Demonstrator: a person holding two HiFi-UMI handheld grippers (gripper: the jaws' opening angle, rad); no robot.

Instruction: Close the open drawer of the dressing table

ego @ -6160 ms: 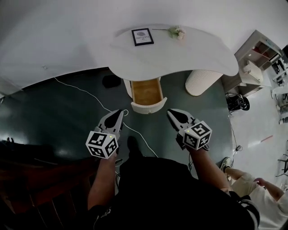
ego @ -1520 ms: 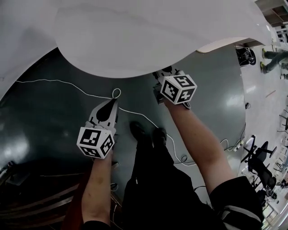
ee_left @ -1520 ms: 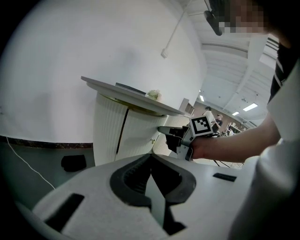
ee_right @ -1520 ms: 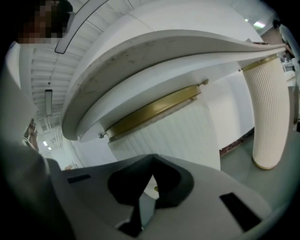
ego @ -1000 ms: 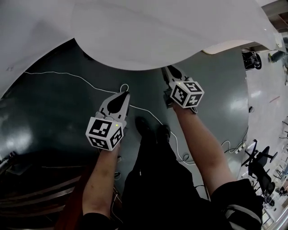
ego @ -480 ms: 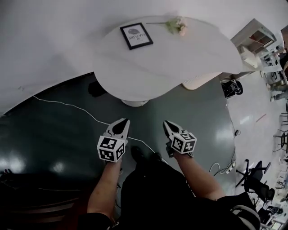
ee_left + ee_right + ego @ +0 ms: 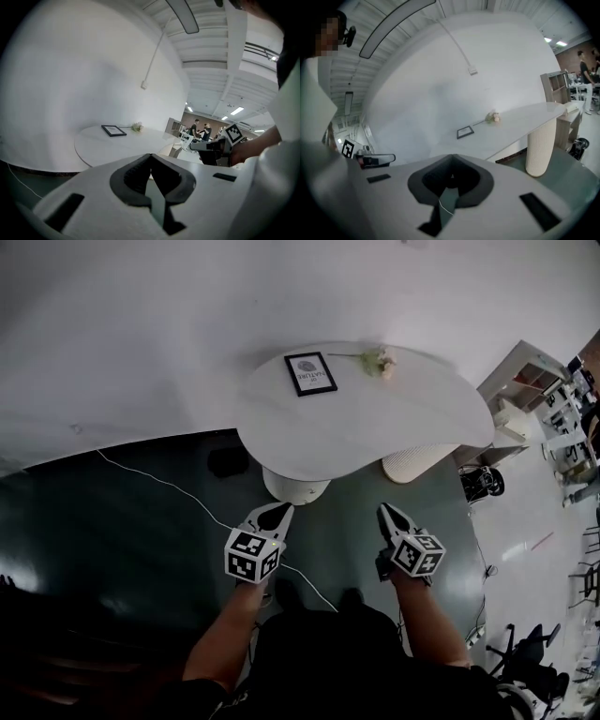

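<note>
The white dressing table (image 7: 375, 423) stands at the middle of the head view, with a framed picture (image 7: 309, 372) and a flower (image 7: 378, 360) on top. Its rounded drawer front (image 7: 296, 489) sits pushed in under the top, and no wooden inside shows. My left gripper (image 7: 279, 508) hangs just in front of the drawer, shut and empty. My right gripper (image 7: 384, 509) is level with it further right, near the fluted leg (image 7: 412, 463), also shut and empty. In the left gripper view the jaws (image 7: 151, 154) meet at their tips. The right gripper (image 7: 452, 157) also shows its tips together.
A white cable (image 7: 159, 484) runs across the dark floor on the left, past a black object (image 7: 228, 461) by the wall. A shelf unit (image 7: 530, 381) and a black wheeled device (image 7: 476, 482) stand to the right. People (image 7: 201, 131) stand far off.
The drawer, open 6.2 s ago, is now pushed in. Since then the person went in close under the table top, then stepped back, and both grippers have drawn away from the table.
</note>
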